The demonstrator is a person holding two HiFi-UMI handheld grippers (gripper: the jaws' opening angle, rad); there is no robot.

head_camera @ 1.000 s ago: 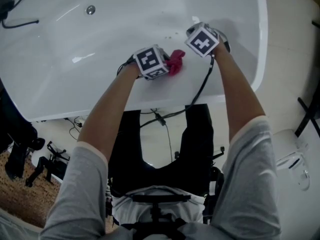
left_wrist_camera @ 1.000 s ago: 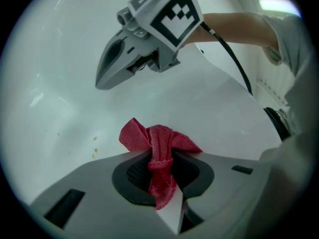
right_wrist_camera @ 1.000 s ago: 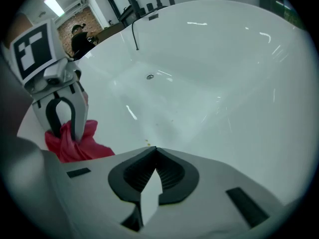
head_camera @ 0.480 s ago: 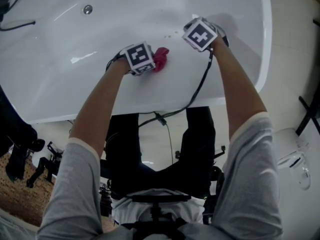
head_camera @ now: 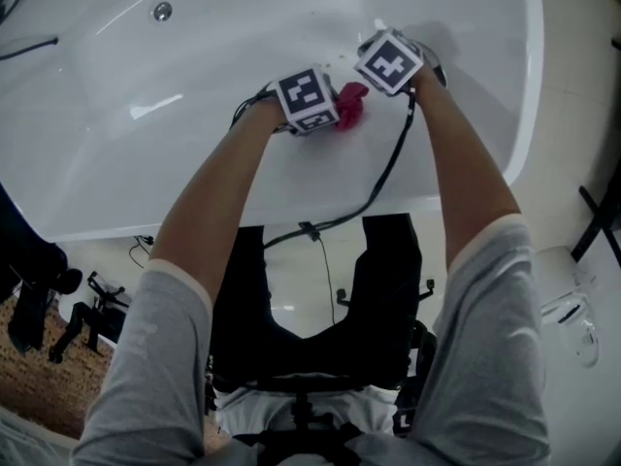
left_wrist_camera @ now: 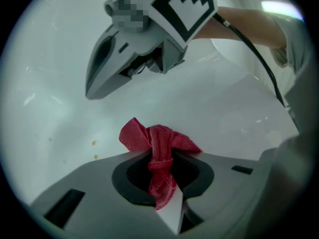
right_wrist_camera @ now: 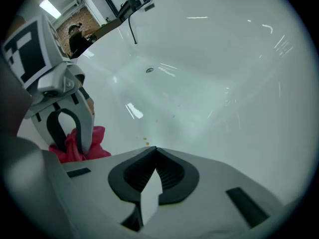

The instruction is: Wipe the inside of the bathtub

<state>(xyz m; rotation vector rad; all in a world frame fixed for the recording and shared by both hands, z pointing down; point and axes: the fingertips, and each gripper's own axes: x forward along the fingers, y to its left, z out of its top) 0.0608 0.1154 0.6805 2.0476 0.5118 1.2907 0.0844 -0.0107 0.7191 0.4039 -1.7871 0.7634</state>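
Left gripper [left_wrist_camera: 160,169] clamps red cloth [left_wrist_camera: 158,139] near bathtub [head_camera: 146,197] rim.

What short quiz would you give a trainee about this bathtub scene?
1. True or false: the cloth lies loose on the tub.
2. Choose: the cloth is A blue, B red, C white.
3. Short answer: how do the fingers of the right gripper stand?
Key: 1 false, the left gripper is shut on it. 2 B. 3 shut, with nothing between them.
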